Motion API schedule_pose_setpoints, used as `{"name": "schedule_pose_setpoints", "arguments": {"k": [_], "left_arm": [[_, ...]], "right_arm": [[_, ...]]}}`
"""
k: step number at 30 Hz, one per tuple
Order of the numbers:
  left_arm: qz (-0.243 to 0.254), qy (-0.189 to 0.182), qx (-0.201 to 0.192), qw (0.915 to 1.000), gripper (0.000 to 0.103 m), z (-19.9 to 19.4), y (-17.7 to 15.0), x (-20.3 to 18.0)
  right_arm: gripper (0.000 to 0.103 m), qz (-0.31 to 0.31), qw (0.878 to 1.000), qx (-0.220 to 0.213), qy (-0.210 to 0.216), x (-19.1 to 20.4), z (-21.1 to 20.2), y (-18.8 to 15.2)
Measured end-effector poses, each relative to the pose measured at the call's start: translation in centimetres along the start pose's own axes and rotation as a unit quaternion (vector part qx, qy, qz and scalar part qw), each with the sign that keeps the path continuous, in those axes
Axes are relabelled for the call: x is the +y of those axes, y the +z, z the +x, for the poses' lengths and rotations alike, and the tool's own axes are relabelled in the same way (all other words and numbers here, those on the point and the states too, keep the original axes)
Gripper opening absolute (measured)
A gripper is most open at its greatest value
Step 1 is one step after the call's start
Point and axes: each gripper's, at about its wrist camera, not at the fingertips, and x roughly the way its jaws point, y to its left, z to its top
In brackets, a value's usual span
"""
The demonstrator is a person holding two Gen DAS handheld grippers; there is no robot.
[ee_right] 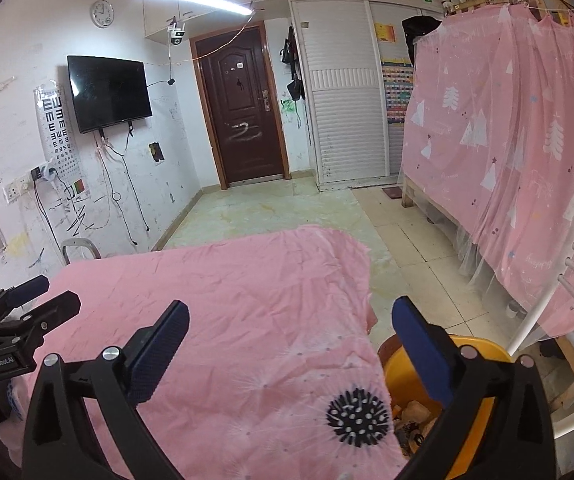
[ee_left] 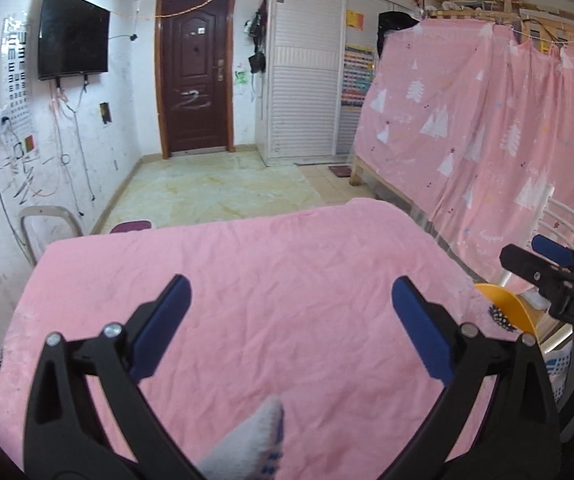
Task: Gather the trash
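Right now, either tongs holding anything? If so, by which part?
Nothing is held. The left tongs stand open over the pink cloth; the right tongs stand open, bare, above the cloth edge and the yellow bin.

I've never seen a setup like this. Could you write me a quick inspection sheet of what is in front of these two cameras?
Surface: pink cloth covering the table, wrinkled.
Job's things: yellow bin beside the table, scraps inside.
Clutter: grey-white fabric item at the near edge.
Grippers: left hand-held gripper open, empty; right hand-held gripper open, empty.
Cables: loose wires hanging below the television.
Surroundings: brown door, pink curtain, white louvred wardrobe.
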Motion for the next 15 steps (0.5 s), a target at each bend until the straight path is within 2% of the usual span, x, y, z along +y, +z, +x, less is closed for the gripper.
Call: {"name": "schedule_pose_setpoints", "arguments": {"k": [6,15], "left_arm": [[-0.006,0.040,-0.007,0.9992,0.096,-1.4,-1.6,3.9],[-0.037,0.043,-0.001,0.9984,0.096,-1.4,-2.6,7.2]], "right_arm": [[0.092,0.000,1.000,-0.005,0.010,3.4,1.0,-0.7],[0.092,-0.006,1.000,-0.012,-0.021,5.3,2.0,-1.7]]}}
